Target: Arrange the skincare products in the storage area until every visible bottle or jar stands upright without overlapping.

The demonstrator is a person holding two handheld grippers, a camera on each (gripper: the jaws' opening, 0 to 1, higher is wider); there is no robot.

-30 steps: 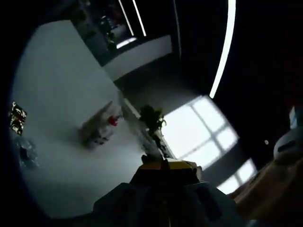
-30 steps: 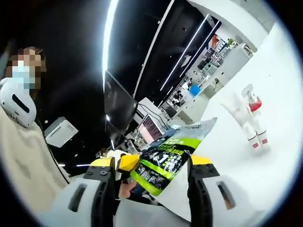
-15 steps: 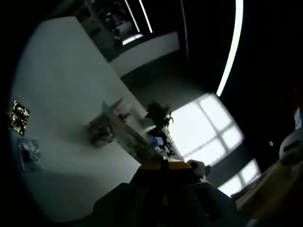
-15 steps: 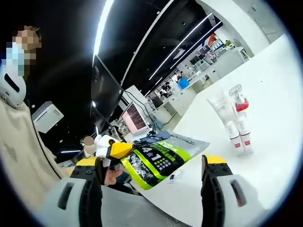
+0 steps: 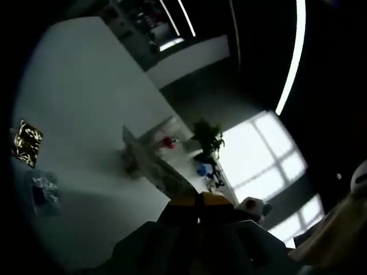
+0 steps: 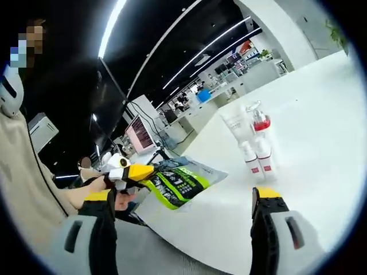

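Note:
A green and black packet (image 6: 179, 183) hangs over the near edge of the white table (image 6: 321, 149), and my left gripper (image 6: 131, 172), coming in from the left with yellow tips, is shut on its end. In the left gripper view the same packet (image 5: 157, 169) shows edge-on, rising from my shut left gripper (image 5: 198, 200). My right gripper (image 6: 184, 195) stands wide open and touches nothing. A cluster of white tubes and a red-capped pump bottle (image 6: 253, 143) stands upright on the table beyond it. The cluster's red cap (image 5: 168, 141) shows past the packet.
A black and gold sachet (image 5: 26, 143) and a clear-wrapped sachet (image 5: 43, 192) lie flat on the table at the left. A potted plant (image 5: 206, 134) stands off the far edge. The person's sleeve (image 6: 34, 177) is at the left; desks and monitors (image 6: 140, 134) stand behind.
My right gripper opened wide and let go of the packet, which now hangs from my left gripper alone, farther left and lower. Both cameras have shifted.

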